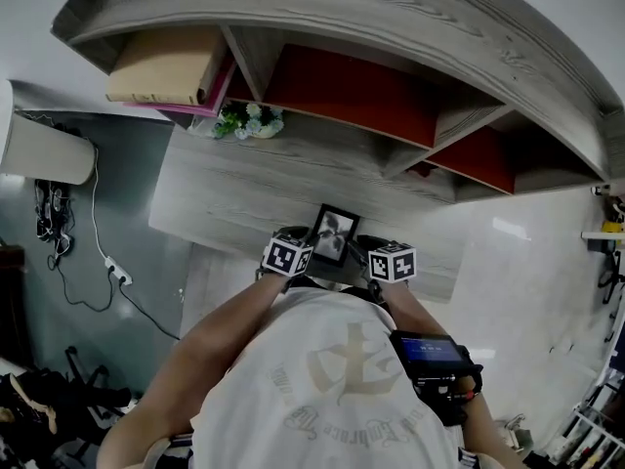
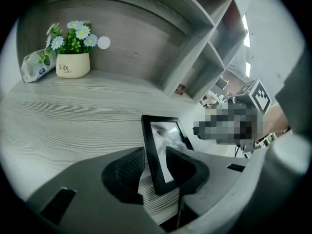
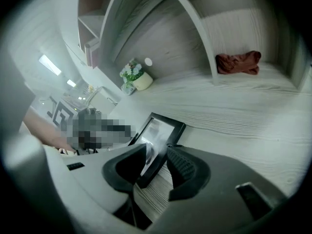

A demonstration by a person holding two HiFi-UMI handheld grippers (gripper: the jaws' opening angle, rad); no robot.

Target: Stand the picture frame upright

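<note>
A black picture frame (image 1: 332,233) with a black-and-white photo stands on its lower edge near the front of the grey wooden desk (image 1: 225,193), leaning slightly back. My left gripper (image 1: 305,260) straddles its left side and my right gripper (image 1: 363,260) its right side. In the left gripper view the picture frame (image 2: 163,145) sits between the jaws of the left gripper (image 2: 156,167), with bare wood showing beside it. In the right gripper view the picture frame (image 3: 158,133) likewise stands between the spread jaws of the right gripper (image 3: 156,165). Neither pair of pads presses on it.
A white pot of flowers (image 1: 249,120) stands at the back of the desk under the shelf unit, a small packet (image 2: 34,65) beside it. A red cloth (image 3: 239,62) lies in a cubby. A tan box (image 1: 161,66) rests on the upper shelf. Cables hang at the left wall.
</note>
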